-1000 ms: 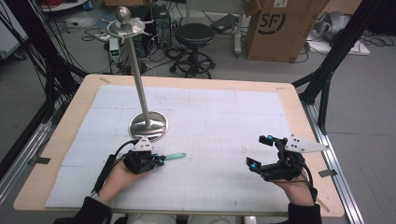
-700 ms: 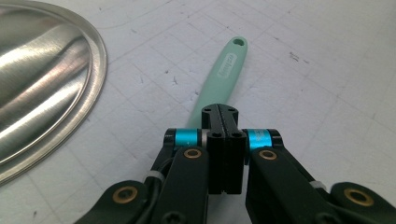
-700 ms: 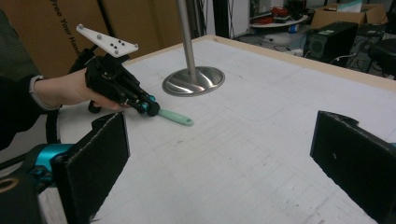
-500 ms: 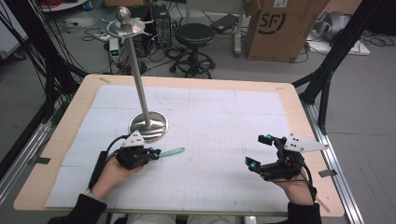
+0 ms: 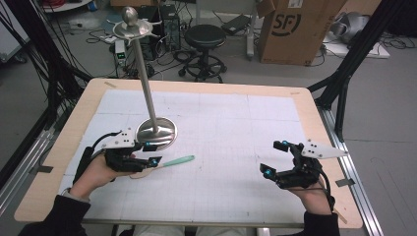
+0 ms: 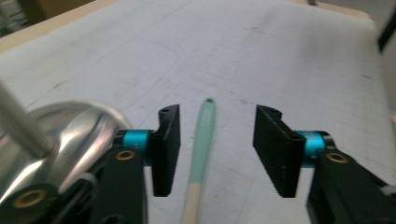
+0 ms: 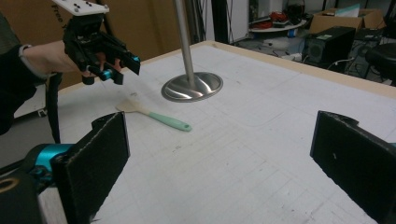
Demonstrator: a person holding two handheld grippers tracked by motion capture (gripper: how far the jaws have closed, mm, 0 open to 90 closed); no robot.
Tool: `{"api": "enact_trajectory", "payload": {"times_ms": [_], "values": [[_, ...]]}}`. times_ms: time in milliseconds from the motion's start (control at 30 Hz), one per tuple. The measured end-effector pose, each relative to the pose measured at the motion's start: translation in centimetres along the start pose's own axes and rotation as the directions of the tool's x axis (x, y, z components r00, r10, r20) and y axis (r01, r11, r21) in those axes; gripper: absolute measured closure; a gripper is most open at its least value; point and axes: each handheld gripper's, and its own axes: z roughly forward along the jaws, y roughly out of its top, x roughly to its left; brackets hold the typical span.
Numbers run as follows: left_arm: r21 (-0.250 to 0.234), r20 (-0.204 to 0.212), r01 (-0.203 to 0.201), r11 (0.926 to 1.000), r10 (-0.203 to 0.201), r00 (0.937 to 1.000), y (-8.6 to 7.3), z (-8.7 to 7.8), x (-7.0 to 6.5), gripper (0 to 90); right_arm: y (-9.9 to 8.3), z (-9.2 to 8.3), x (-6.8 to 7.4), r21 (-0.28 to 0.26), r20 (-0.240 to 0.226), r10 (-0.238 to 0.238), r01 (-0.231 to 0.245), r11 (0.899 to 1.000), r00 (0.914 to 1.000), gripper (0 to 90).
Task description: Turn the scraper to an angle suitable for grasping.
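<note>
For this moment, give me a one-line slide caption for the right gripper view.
Left gripper, jaws open, hovers above a green-handled spatula lying flat beside the metal stand.

The left gripper (image 5: pixel 152 154) has lifted off the spatula (image 5: pixel 164 164); its jaws have just been opening. The spatula now lies free on the mat at lower left of the high view.

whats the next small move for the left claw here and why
Probably lower the left claw straight down over the spatula and close on its green handle. Its jaws have just been opening and stand apart, raised above the spatula, which lies flat on the mat beside the metal stand, untouched.
</note>
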Motion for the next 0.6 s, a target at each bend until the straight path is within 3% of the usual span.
{"api": "enact_trajectory", "payload": {"times_ms": [100,233,300,400,500,600], "values": [[0.031,0.047,-0.017,0.9994,0.015,0.9988,0.7,0.0,0.3,36.9,-0.1,0.2,-0.1,0.007,-0.003,0.001,-0.001,1.0,1.0,3.7],[0.033,0.077,-0.002,0.9994,-0.001,0.997,1.1,0.0,0.9,25.6,0.1,0.4,-0.1,0.006,-0.013,-0.002,0.002,1.0,0.9999,3.7],[0.069,0.081,0.003,0.9976,-0.008,0.9967,1.0,0.0,1.3,23.5,0.2,0.5,-0.1,0.004,-0.016,-0.001,0.001,1.0,0.9999,3.7],[0.125,0.073,-0.03,0.9917,0.021,0.9971,1.2,0.4,1.6,23.5,0.1,0.6,-0.2,0.005,-0.015,-0.001,0.001,1.0,0.9999,3.7],[0.157,0.094,-0.042,0.9868,0.027,0.9952,1.3,1.0,1.8,23.6,0.1,0.7,-0.3,0.008,-0.016,-0.001,0.001,1.0,0.9999,3.7],[0.229,0.084,-0.064,0.9712,0.046,0.9954,1.4,1.7,2.0,24.4,0.2,0.7,-0.2,0.007,-0.017,0.0,0.0,1.0,0.9999,3.7]]}}
